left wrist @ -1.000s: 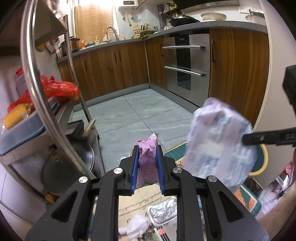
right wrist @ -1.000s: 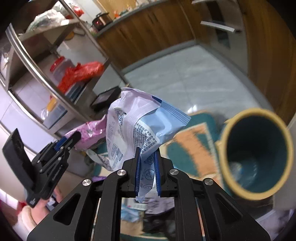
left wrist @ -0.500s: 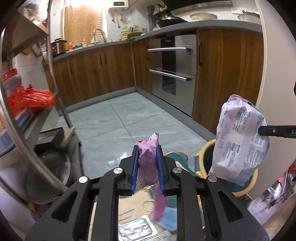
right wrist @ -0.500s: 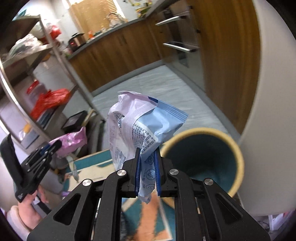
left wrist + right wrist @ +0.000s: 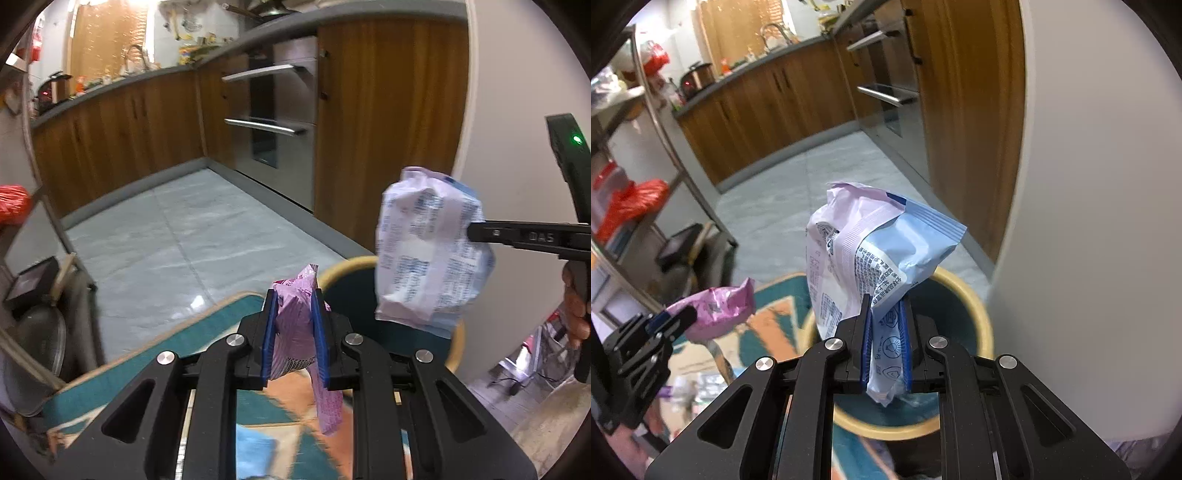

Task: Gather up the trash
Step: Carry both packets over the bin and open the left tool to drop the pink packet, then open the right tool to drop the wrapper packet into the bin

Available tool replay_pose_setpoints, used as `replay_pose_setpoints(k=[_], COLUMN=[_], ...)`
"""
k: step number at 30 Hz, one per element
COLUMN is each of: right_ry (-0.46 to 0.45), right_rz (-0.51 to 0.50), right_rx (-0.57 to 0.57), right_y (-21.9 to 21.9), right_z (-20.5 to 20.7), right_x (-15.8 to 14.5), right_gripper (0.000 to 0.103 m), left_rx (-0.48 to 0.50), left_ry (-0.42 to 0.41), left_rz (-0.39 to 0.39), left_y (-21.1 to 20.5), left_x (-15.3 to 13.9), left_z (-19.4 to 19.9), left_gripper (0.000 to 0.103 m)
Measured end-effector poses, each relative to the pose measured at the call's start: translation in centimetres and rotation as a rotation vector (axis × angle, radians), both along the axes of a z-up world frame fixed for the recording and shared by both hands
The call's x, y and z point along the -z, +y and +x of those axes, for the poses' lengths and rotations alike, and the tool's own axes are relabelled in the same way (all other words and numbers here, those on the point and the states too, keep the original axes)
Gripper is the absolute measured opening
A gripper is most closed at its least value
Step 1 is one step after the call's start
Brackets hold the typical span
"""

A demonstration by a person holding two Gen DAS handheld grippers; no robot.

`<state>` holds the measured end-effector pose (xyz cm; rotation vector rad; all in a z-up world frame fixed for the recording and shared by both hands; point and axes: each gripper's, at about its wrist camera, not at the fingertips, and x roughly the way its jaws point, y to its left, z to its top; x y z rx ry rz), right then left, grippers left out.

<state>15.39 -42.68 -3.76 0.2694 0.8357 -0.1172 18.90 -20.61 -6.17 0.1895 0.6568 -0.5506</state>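
Pink crinkled plastic, a small wrapper (image 5: 295, 325), is pinched between the blue pads of my left gripper (image 5: 294, 332), its loose tail hanging below the jaws; my right gripper (image 5: 884, 341) is clamped on the bottom edge of a puffy white and pale blue snack bag (image 5: 875, 254), which stands up above the fingers; right behind and below that bag sits a round bin (image 5: 979, 314) with a tan rim and dark teal inside, standing on a teal and orange rug (image 5: 207, 325) beside a white wall (image 5: 1089, 184); wooden kitchen cabinets (image 5: 122, 125) line the grey tiled floor (image 5: 192, 229) beyond.
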Motion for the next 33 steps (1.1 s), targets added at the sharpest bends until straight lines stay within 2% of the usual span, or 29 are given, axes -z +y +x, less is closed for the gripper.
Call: replay_pose_setpoints(k=[4, 8, 16, 19, 21, 24, 26, 29, 31, 33], right_ry=[0.058, 0.115, 0.204, 0.223, 0.226, 0.217, 0.2, 0.164, 0.142, 0.137], right_rz=[-0.018, -0.013, -0.036, -0.039, -0.043, -0.056, -0.04, -0.02, -0.032, -0.042], right_rx=[0.01, 0.038, 0.046, 0.049, 0.041, 0.03, 0.031, 0.014, 0.0, -0.006], right_y=[-0.7, -2.1, -2.7, -2.5, -2.1, -1.7, -1.8, -1.3, -0.8, -0.3], right_z=[0.5, 0.7, 1.4, 1.5, 1.7, 1.9, 1.8, 1.8, 1.8, 1.9], right_x=[1.7, 3.2, 5.4, 5.7, 5.7, 5.4, 5.0, 4.3, 3.8, 3.4], right_gripper=[0.015, 0.015, 0.018, 0.022, 0.024, 0.024, 0.027, 0.033, 0.041, 0.042], left_rx=[0.038, 0.075, 0.128, 0.142, 0.142, 0.117, 0.091, 0.06, 0.044, 0.026], left_ry=[0.039, 0.044, 0.061, 0.067, 0.057, 0.045, 0.044, 0.044, 0.038, 0.03], left_rz=[0.008, 0.042, 0.057, 0.05, 0.044, 0.03, 0.014, -0.004, -0.004, -0.004], left_y=[-2.7, -5.7, -9.6, -9.8, -9.6, -8.7, -7.9, -6.5, -5.8, -4.9], left_x=[1.9, 3.8, 6.3, 6.5, 6.3, 5.6, 5.1, 4.4, 4.0, 3.5], left_z=[-0.1, -0.6, -0.3, -0.5, -0.6, -0.2, 0.0, 0.3, 0.4, 0.4], left_gripper=[0.018, 0.018, 0.021, 0.03, 0.041, 0.046, 0.055, 0.056, 0.057, 0.059])
